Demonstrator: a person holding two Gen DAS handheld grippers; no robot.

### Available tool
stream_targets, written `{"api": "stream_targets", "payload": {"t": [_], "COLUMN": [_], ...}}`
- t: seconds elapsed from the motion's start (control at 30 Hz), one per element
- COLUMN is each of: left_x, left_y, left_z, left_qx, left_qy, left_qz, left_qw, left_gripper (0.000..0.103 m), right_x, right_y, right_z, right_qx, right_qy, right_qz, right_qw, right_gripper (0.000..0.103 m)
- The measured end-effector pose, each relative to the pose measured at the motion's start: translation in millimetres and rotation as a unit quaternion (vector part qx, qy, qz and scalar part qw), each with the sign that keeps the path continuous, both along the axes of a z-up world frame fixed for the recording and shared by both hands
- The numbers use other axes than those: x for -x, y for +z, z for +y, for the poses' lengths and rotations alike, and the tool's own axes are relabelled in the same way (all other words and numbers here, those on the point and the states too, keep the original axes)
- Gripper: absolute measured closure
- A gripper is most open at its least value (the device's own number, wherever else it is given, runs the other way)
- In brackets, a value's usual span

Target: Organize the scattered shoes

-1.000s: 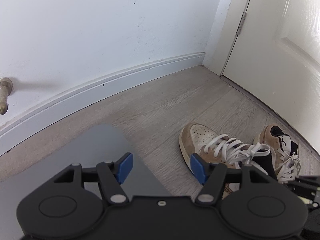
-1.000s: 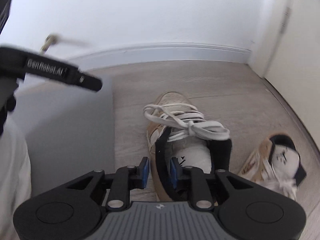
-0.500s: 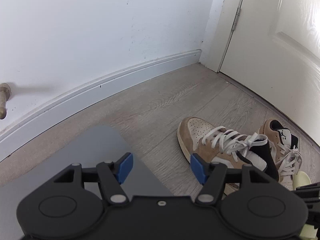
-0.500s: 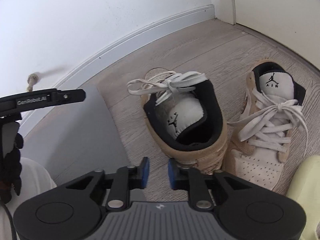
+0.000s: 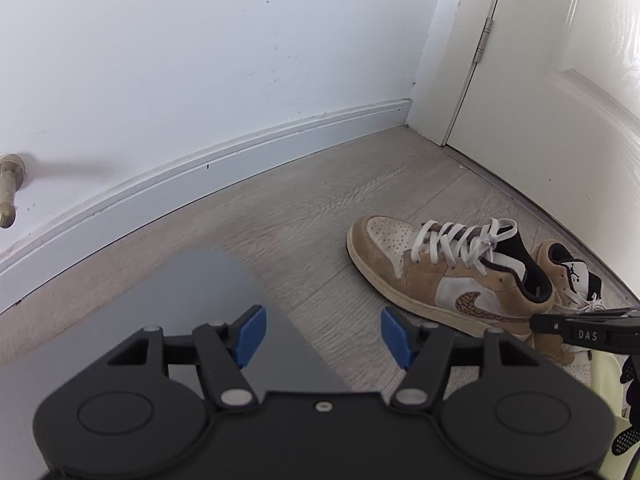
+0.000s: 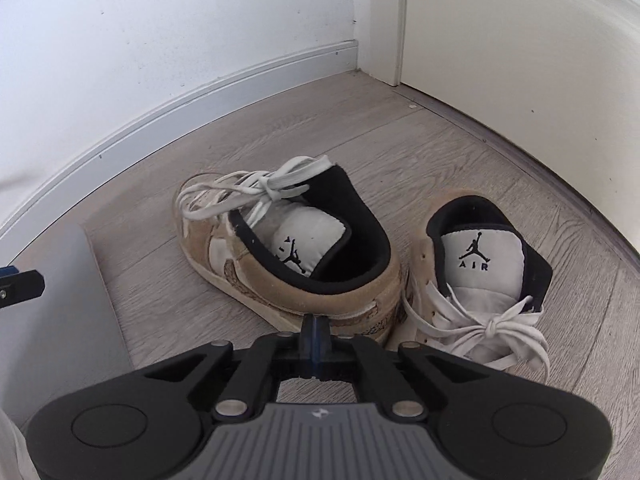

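Tan suede sneaker (image 6: 296, 264), white looped laces, right gripper (image 6: 315, 334) closed empty, left gripper (image 5: 320, 336) wide.

I see a pale wood-grain floor (image 5: 304, 208) meeting a white wall (image 5: 200, 60) along a white skirting board (image 5: 248, 148), a brass doorstop (image 5: 8, 192) jutting from the wall at the left, a flat grey mat (image 5: 192, 292) lying on the floor, and a white panelled door (image 5: 560, 100) with its hinge (image 5: 482, 40) at the right.
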State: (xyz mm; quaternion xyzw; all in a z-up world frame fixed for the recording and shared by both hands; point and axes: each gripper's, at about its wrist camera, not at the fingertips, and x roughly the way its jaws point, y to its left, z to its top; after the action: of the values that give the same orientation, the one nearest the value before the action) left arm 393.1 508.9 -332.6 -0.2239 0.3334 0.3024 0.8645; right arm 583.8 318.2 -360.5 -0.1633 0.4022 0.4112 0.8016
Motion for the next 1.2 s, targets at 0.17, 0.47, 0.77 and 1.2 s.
{"api": "stream_targets", "payload": {"t": [0.17, 0.47, 0.77, 1.2], "left_x": [1.4, -0.9, 1.4, 3.5], "left_y": [0.0, -0.8, -3.2, -1.3], "left_z": [1.0, -3.2, 2.6, 0.6], "left_qx": [0.003, 0.003, 0.014, 0.008], "left_qy": [-0.001, -0.011, 0.001, -0.001], "left_qz": [-0.001, 0.002, 0.0, -0.002], "left_qw": [1.0, 0.9999, 0.9999, 1.0], "left_gripper": [0.039, 0.039, 0.039, 0.039], "right_x": [15.4, -14.1, -41.4, -56.5], "right_y": [-1.2, -15.4, -39.4, -12.4], "right_z": [-39.0, -64.5, -33.2, 44.0], "right_qx": [-0.058, -0.204, -0.235, -0.018], "right_qy": [-0.022, -0.116, -0.38, -0.021], "right_qz": [-0.032, 0.184, 0.293, -0.014], "right_qw": [0.998, 0.954, 0.846, 1.0], "right_gripper": [0.061, 0.048, 0.037, 0.066]}}
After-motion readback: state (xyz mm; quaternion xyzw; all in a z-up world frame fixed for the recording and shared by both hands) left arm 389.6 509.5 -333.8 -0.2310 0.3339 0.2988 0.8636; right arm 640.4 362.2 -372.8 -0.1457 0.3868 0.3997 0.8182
